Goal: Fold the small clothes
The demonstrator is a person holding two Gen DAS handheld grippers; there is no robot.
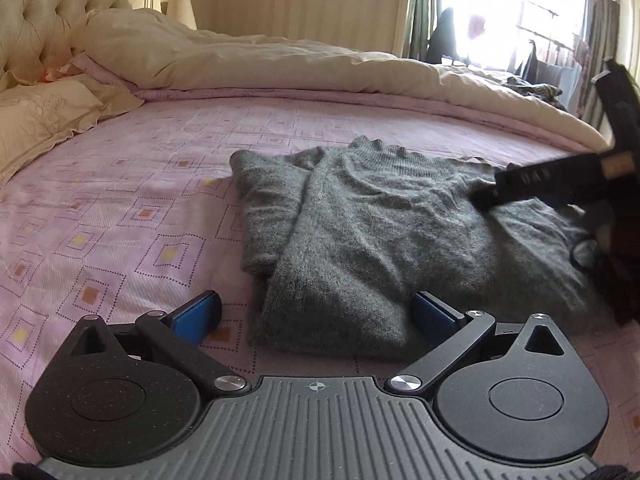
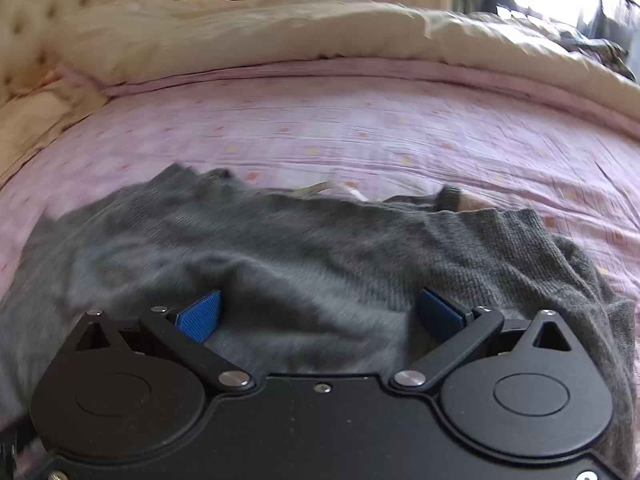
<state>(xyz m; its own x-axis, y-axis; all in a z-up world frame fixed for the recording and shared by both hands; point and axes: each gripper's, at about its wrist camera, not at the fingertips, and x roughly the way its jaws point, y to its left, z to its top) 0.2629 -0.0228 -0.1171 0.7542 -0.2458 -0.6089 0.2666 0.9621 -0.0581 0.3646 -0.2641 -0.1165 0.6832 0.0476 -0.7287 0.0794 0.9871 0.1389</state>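
A grey knitted sweater [image 1: 380, 232] lies on the pink patterned bedsheet [image 1: 120, 208], its left side and sleeve folded inward, collar toward the far side. My left gripper [image 1: 318, 314] is open at the sweater's near hem, blue pads on either side of the near corner, nothing pinched. The right gripper's black body [image 1: 560, 184] reaches in from the right over the sweater's far right part. In the right wrist view the right gripper [image 2: 320, 314] is open and hovers low over the grey sweater [image 2: 280, 248], which fills the space between its blue pads; the picture is motion-blurred.
A cream duvet [image 1: 280, 60] is bunched along the far side of the bed. Pillows [image 1: 44, 120] and a tufted headboard [image 1: 52, 12] are at the left. A bright window with hanging clothes [image 1: 560, 48] is at the far right.
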